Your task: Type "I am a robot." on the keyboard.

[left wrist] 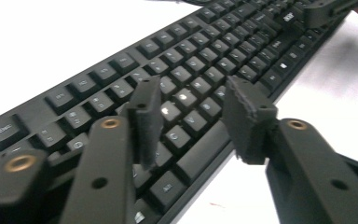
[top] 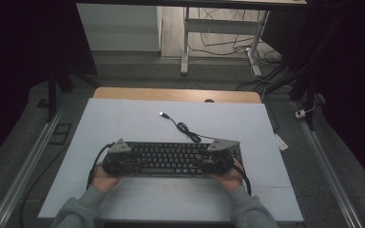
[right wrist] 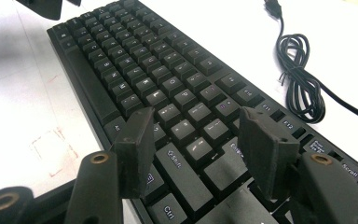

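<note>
A black keyboard (top: pixel 171 153) lies flat on the white table sheet (top: pixel 123 118), near the front. Its cable (top: pixel 186 128) curls away behind it in a small coil and ends in a loose USB plug (top: pixel 162 114). My left gripper (top: pixel 141 164) hovers over the keyboard's left end. In the left gripper view its jaws (left wrist: pixel 191 95) stand apart above the keys (left wrist: pixel 186 100), with nothing pressed between them. My right gripper (top: pixel 198 162) hangs over the right end, jaws (right wrist: pixel 196 123) likewise open above the keys (right wrist: pixel 186 126). The cable coil (right wrist: pixel 300 77) lies beyond.
A wooden table edge (top: pixel 176 94) shows behind the white sheet. Desk legs (top: pixel 184 47) and loose wires (top: pixel 228 45) stand on the floor beyond. Metal rails (top: pixel 24 166) run along both sides of the table. The sheet is bare around the keyboard.
</note>
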`<action>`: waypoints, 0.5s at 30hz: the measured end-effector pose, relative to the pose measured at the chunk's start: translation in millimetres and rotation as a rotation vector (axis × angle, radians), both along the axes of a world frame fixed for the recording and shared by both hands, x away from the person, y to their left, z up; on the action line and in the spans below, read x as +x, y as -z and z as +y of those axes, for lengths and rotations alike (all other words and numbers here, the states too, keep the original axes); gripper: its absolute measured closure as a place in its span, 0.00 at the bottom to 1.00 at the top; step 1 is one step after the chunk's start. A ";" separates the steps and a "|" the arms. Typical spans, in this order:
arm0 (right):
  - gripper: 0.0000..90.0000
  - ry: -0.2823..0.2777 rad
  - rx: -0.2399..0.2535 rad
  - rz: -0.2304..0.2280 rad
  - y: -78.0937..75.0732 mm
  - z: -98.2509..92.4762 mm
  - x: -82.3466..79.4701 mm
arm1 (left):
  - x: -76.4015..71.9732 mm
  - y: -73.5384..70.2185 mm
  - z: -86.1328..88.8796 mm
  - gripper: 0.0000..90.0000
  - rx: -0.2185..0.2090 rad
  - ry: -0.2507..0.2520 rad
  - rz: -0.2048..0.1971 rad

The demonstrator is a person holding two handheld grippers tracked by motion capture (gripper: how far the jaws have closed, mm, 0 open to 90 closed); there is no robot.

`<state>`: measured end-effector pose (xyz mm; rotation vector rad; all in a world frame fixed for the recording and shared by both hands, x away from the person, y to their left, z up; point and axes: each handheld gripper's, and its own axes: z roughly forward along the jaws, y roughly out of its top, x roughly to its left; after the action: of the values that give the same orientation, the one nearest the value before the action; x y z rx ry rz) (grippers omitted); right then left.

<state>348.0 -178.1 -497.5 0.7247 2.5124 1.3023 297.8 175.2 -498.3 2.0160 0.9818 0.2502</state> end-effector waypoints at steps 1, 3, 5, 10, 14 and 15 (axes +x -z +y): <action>0.51 0.000 0.000 0.000 0.0 -0.1 0.1 | 0.4 0.1 1.2 0.57 -0.002 -0.008 0.005; 0.51 0.000 0.002 0.002 0.3 -0.2 0.2 | 1.1 0.0 3.7 0.53 -0.002 -0.016 0.005; 0.51 -0.001 0.001 0.002 0.2 -0.2 0.3 | 1.5 -0.5 5.9 0.51 -0.002 -0.022 0.007; 0.51 -0.001 0.003 0.003 0.9 0.1 0.5 | 2.7 -1.5 11.7 0.47 -0.002 -0.038 0.008; 0.51 -0.002 0.002 0.003 1.0 0.3 0.5 | 3.8 -2.7 16.3 0.43 -0.001 -0.050 0.010; 0.51 -0.001 0.002 0.004 1.0 0.2 0.6 | 4.0 -3.0 17.5 0.42 -0.001 -0.058 0.012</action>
<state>348.6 -177.9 -498.5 0.7269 2.5151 1.3055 301.8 192.7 -495.3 1.9918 1.0489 0.2696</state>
